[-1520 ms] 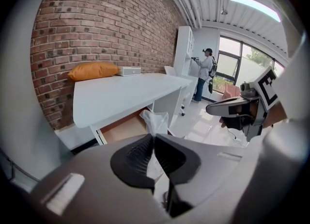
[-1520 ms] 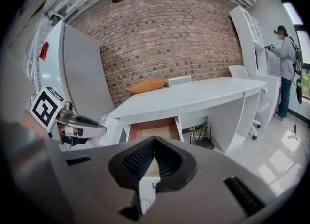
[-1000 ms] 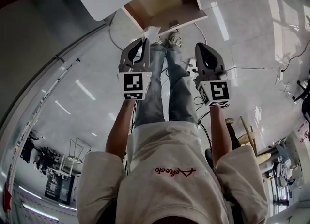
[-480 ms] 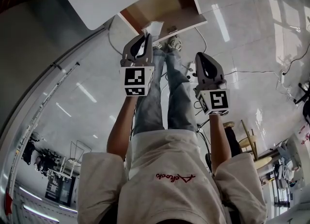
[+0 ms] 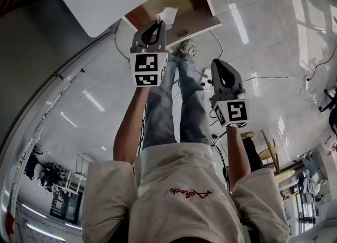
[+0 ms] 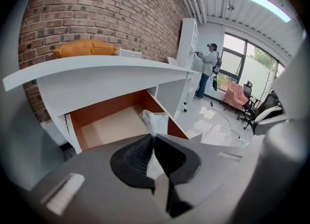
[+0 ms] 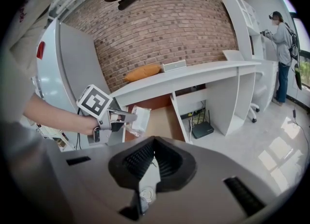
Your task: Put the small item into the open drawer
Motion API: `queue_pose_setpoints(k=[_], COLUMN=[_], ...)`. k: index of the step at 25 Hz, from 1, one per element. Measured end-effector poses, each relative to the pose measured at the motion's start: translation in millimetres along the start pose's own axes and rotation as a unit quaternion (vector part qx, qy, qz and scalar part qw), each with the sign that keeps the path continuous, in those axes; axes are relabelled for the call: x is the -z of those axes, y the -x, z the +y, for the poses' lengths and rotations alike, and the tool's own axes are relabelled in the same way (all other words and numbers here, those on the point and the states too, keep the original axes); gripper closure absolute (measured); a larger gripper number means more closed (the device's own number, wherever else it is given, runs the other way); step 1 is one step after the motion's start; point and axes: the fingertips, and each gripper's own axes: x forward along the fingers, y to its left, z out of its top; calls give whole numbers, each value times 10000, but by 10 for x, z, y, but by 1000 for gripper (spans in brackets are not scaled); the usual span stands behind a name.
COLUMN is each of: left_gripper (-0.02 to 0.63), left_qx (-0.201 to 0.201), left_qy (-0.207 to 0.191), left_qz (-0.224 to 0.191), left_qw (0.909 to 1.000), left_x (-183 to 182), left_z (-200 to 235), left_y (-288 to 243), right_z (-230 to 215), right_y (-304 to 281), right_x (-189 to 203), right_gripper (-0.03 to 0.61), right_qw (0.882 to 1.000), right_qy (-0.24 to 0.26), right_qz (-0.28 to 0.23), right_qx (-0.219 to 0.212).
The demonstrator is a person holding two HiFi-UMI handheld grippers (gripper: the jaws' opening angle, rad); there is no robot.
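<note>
Now: left gripper (image 6: 154, 139) pinched tight on a small clear-wrapped packet (image 6: 155, 120), which sticks out past the jaw tips. Packet is held in the air over the open drawer (image 6: 104, 128), near one side wall, not lying in it. Right gripper (image 7: 153, 141) pressed together on nothing, held back beside the person's legs (image 5: 158, 110). Drawer sits under a white desk (image 6: 97, 70).
</note>
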Motion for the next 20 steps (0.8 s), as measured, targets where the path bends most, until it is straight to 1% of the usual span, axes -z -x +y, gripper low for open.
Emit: queue_pose_setpoints(k=[8, 13, 15, 16, 18, 20], left_gripper=[595, 595, 595, 595, 595, 595], left_qx=[60, 121, 210, 250, 292, 332], left_qy=[-70, -125, -304, -454, -870, -1353], left_qz=[68, 199, 293, 354, 503, 678], left_qw=[9999, 9997, 9989, 9980, 9945, 9879], left_x=[-34, -33, -39, -35, -12, 18], left_z=[-14, -52, -70, -78, -95, -123], left_y=[-319, -497, -551, -579, -632, -680], right_z=[-25, -48, -40, -36, -35, -45], right_y=[-32, -17, -16, -20, -25, -19], right_x=[37, 44, 37, 34, 37, 37], right_gripper=[566, 566, 566, 566, 566, 566], right_qw=[10000, 10000, 10000, 10000, 10000, 10000], right_qy=[-36, -41, -40, -36, -39, -53], right_qz=[3, 19, 13, 13, 38, 60], right_qx=[-38, -43, -39, -44, -61, -56])
